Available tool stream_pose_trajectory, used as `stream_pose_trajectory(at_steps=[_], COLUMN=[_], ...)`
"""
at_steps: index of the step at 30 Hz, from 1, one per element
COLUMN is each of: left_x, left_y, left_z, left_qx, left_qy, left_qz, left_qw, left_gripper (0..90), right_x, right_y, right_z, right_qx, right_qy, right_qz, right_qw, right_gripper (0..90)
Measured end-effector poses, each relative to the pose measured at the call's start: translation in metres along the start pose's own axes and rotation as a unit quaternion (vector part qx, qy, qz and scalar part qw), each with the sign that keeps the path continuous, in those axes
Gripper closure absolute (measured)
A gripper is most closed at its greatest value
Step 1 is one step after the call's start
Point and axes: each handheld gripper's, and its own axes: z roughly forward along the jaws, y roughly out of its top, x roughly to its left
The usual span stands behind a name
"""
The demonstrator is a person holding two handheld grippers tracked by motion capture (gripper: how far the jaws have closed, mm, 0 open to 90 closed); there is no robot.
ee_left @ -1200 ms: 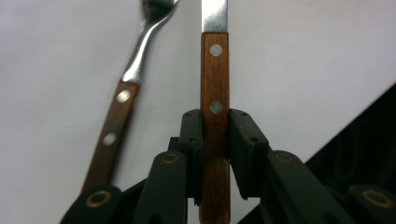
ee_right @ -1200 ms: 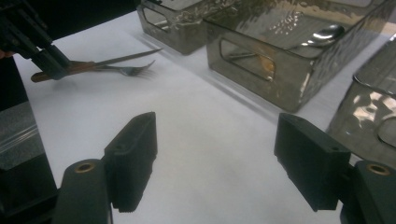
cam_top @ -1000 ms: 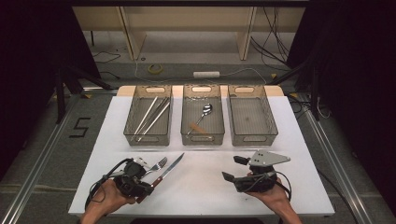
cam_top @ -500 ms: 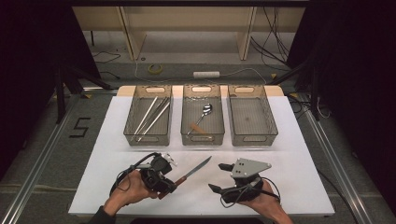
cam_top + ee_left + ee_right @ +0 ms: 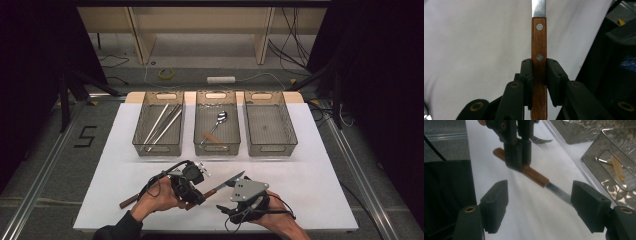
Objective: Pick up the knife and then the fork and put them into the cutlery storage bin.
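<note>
My left gripper (image 5: 192, 186) clamps its jaws on the knife (image 5: 539, 62) over the white worktop (image 5: 320, 180); my right gripper (image 5: 539, 205), at its 4 o'clock, has jaws apart; grey floor (image 5: 45, 165) surrounds.

The knife (image 5: 539, 62) has a brown wooden handle with two metal rivets and a plain steel blade. It is held just above the white bench (image 5: 310, 180), blade pointing toward the right.

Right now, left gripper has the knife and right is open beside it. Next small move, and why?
Probably ease the open right gripper forward around the blade and close. The left gripper is clamped on the knife by its wooden handle, and the blade already reaches between the right gripper's fingers, so a handover looks set up.
</note>
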Motion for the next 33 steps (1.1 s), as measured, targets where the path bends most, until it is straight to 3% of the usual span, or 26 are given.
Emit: stream_pose_trajectory(at_steps=[13, 17, 20, 30, 33], left_x=[-0.010, -0.013, -0.015, -0.018, -0.018], left_y=[0.006, 0.006, 0.006, 0.007, 0.007], left_z=[0.001, 0.000, -0.001, -0.003, -0.003], left_qx=[0.012, 0.012, 0.017, 0.022, 0.021], left_qy=[-0.015, -0.023, -0.023, -0.032, -0.034], left_qz=[0.015, 0.020, 0.027, 0.030, 0.030], left_qw=[0.9997, 0.9995, 0.9992, 0.9988, 0.9987], left_gripper=[75.5, 75.5, 75.5, 75.5, 75.5], right_x=[0.011, 0.014, 0.017, 0.024, 0.026], right_y=[0.001, 0.000, 0.001, -0.001, -0.001], right_z=[0.019, 0.025, 0.027, 0.031, 0.031], right_qx=[0.037, 0.049, 0.060, 0.066, 0.064], right_qy=[-0.008, -0.007, -0.018, -0.030, -0.032], right_qz=[-0.082, -0.115, -0.144, -0.184, -0.183], right_qw=[0.9959, 0.9922, 0.9876, 0.9803, 0.9804], right_gripper=[34.4, 37.8, 41.4, 54.6, 58.4])
